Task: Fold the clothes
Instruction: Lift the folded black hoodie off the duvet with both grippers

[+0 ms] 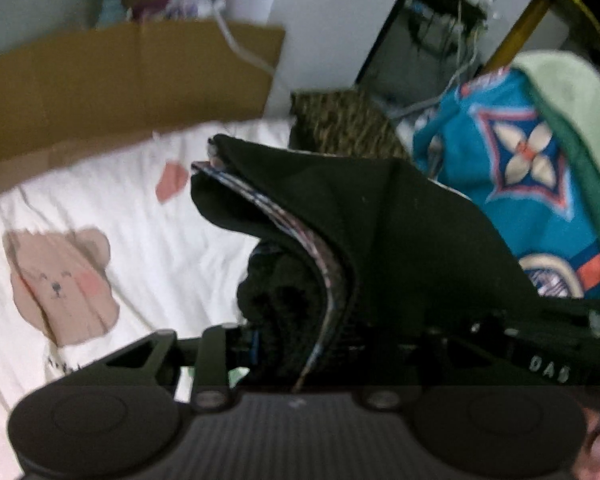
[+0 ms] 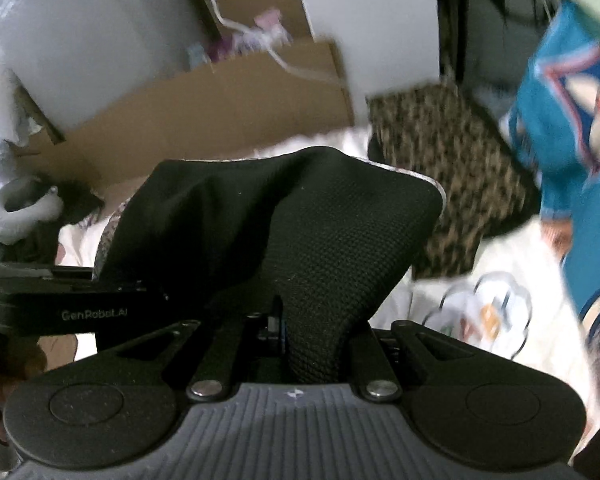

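Your right gripper (image 2: 278, 330) pinches the black knit garment (image 2: 300, 232); your left gripper (image 1: 300, 344), lettered "GenRobot.AI" in the right view, clamps its patterned-lined edge. The garment hangs lifted above the white bear-print bedsheet (image 1: 112, 200).

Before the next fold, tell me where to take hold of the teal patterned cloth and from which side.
Take the teal patterned cloth by its near edge, low on the right of the left wrist view, coming in from the bear-print sheet side. A pale green cloth drapes over its top, so a high grip would likely catch both. Both claws are shut on the black garment; free one first.
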`<state>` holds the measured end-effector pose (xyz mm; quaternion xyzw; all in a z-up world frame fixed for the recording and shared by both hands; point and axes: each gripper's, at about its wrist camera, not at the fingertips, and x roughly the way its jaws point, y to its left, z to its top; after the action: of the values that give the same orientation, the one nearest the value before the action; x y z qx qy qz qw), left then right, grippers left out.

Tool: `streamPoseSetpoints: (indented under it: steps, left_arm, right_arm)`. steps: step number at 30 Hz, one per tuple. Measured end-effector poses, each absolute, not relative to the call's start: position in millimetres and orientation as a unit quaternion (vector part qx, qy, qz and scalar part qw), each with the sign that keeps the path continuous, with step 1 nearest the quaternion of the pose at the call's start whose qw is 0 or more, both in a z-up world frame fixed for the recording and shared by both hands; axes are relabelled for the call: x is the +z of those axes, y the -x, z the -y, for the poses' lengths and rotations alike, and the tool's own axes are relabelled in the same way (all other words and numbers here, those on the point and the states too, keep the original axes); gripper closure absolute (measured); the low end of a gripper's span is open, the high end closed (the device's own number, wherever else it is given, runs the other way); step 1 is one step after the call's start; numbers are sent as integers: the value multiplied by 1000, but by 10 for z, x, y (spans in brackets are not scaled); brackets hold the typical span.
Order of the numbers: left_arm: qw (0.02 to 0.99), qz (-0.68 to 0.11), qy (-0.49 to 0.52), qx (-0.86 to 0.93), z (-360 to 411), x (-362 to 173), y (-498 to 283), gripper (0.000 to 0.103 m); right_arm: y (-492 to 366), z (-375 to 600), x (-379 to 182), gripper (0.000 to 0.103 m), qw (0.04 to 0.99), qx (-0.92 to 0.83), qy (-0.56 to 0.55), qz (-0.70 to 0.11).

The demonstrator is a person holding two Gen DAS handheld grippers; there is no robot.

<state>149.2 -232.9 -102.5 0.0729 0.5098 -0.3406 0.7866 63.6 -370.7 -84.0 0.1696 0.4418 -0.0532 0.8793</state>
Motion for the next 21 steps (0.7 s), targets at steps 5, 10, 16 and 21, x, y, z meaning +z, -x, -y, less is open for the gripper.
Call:
streamPoseSetpoints:
  steps: [5, 10, 16, 21]
  left_arm:
    - [810, -473, -53, -342, 2345, -511, -1432, 68]
    - [826, -454, -37, -333, 2444, -205, -1365, 68]
    - [843, -432, -12, -320, 2486, 118, -1285, 68]
    - [848, -422, 17, -321, 2353, 85, -1266, 68]
  right_arm:
    - [-585, 3652, -345, 95, 899, -59, -151, -407]
    - [-541, 3510, 68, 95, 919, -80, -110, -369]
    - [-497, 3397, 469, 95, 931, -113, -87, -337]
    - [-458, 3389, 447, 95, 940, -103, -57, -319]
